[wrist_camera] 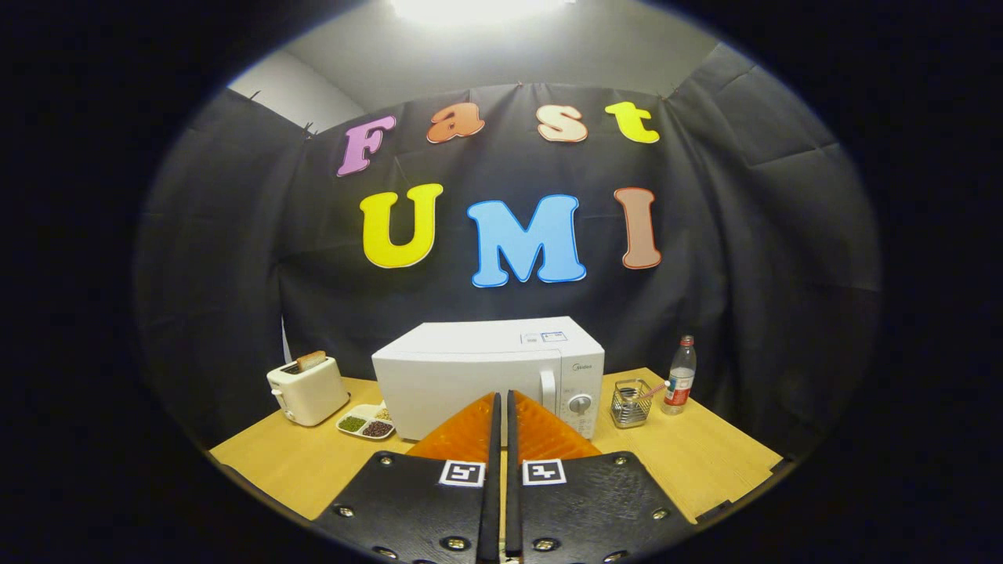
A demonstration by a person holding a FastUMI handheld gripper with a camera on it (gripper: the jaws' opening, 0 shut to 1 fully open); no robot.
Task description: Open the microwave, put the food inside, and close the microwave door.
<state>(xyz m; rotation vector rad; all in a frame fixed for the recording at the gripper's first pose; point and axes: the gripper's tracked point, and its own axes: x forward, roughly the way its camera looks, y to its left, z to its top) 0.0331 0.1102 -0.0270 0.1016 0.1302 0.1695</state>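
Note:
A white microwave (486, 372) stands on the wooden table (705, 458) straight ahead, its door closed. Its vertical handle (548, 389) and a round knob (580, 403) sit on the right part of its front. My gripper (501, 399) is shut, fingers pressed together with nothing between them, their tips overlapping the lower front of the microwave door from a distance. Left of the microwave lies a small divided dish (365, 421) with green, dark and pale food in its sections.
A white toaster (307, 389) with a slice of bread sticking up stands at the far left. Right of the microwave are a wire holder (631, 403) with a utensil in it and a plastic bottle (679, 376). Black cloth walls close in behind.

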